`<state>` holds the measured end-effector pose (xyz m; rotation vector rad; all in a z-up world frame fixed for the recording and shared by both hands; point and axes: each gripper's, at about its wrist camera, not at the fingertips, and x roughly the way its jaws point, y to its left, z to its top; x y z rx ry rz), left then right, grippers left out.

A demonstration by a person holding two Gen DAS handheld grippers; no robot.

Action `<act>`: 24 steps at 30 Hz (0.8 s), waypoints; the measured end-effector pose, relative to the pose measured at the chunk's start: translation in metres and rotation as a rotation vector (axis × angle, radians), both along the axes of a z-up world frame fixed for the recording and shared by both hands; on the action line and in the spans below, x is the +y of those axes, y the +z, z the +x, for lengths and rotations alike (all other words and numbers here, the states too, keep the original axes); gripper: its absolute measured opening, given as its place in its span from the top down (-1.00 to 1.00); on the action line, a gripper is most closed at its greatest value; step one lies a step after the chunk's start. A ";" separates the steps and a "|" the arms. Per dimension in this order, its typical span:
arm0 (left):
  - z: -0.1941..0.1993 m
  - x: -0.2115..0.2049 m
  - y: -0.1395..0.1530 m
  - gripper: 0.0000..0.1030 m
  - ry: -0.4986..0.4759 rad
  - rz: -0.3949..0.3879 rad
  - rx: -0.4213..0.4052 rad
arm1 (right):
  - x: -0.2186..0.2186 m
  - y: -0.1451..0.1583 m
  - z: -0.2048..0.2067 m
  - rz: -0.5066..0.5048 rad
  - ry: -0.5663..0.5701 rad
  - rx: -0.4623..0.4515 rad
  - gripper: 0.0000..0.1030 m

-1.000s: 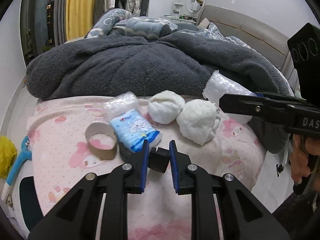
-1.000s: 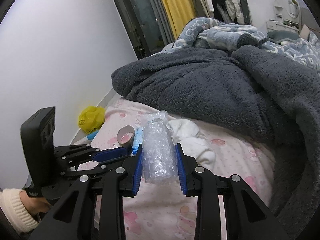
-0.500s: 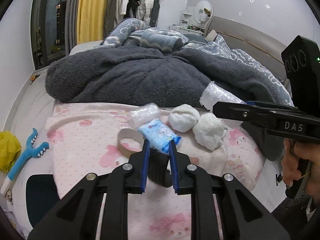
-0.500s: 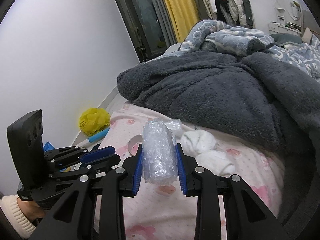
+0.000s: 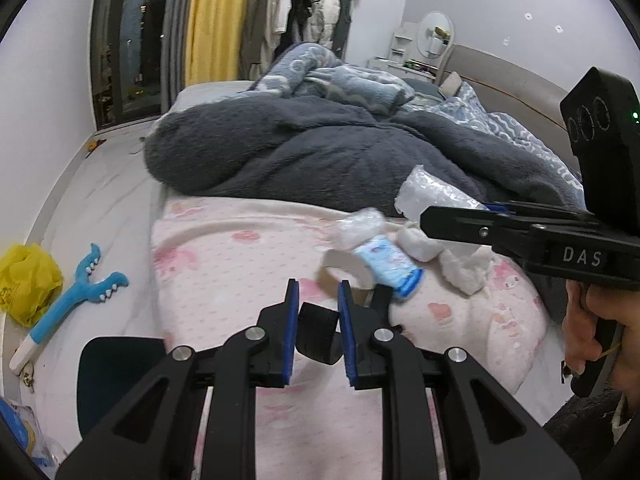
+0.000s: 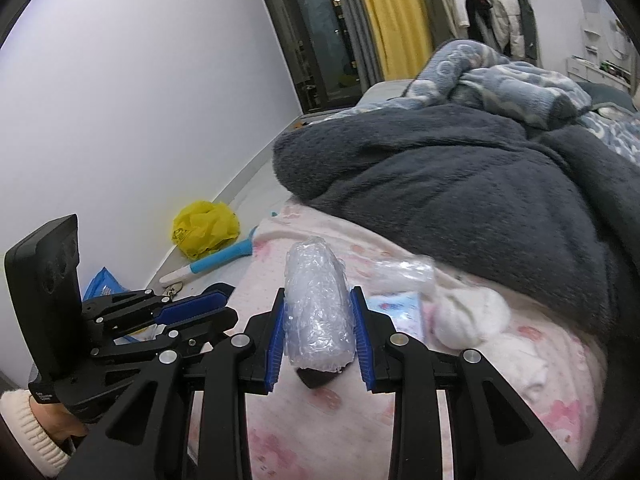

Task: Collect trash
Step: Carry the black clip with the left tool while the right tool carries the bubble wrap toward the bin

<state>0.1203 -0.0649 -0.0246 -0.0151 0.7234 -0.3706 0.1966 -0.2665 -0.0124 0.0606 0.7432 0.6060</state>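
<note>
The left gripper [image 5: 318, 322] pinches a small black scrap [image 5: 318, 338]; the right gripper [image 6: 318, 332] clamps a wad of clear plastic wrap [image 6: 318, 312]. Both have lifted back from the pink bedsheet [image 5: 224, 276] since a second ago, suggesting a carry-off. A cardboard ring [image 5: 340, 270], blue tissue packet [image 5: 386, 266] and white wads [image 5: 466, 266] remain there, below a grey blanket [image 5: 320, 152]. A yellow bag [image 5: 28, 276] lies on the floor.
</note>
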 end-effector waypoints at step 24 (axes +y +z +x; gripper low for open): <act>0.005 0.127 -0.039 0.59 0.243 0.055 0.105 | 0.111 -0.004 0.011 -0.016 0.130 0.035 0.40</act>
